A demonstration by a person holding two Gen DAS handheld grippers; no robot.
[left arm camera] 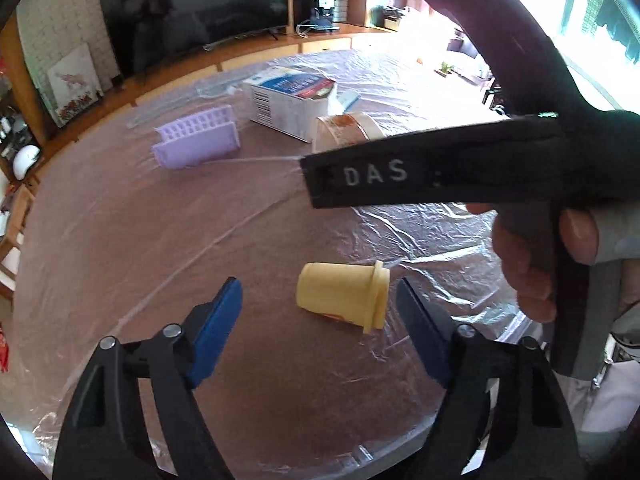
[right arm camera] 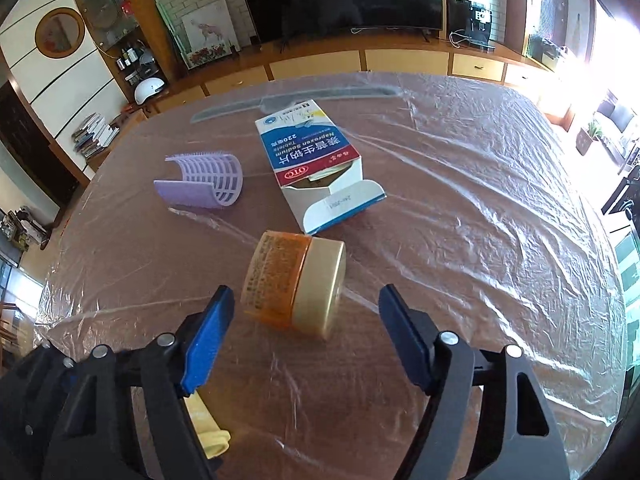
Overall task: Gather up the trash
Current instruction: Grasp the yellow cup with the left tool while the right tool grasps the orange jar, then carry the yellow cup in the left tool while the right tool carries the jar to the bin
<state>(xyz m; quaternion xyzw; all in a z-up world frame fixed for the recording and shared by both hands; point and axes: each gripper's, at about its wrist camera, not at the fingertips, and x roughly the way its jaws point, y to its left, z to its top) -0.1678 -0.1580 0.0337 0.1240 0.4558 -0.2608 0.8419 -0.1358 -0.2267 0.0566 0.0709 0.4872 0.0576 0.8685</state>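
One box (right arm camera: 316, 168), one jar (right arm camera: 296, 284), one cup (left arm camera: 344, 296)

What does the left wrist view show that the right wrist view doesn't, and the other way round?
Only the left wrist view: the small yellow bottle whole, lying on its side between the left gripper's open jaws, and a hand holding the other gripper's handle.

Only the right wrist view: the orange-labelled jar whole, on its side ahead of the right gripper's open jaws.

Both: the purple hair roller, the open medicine box, and the plastic-covered table.
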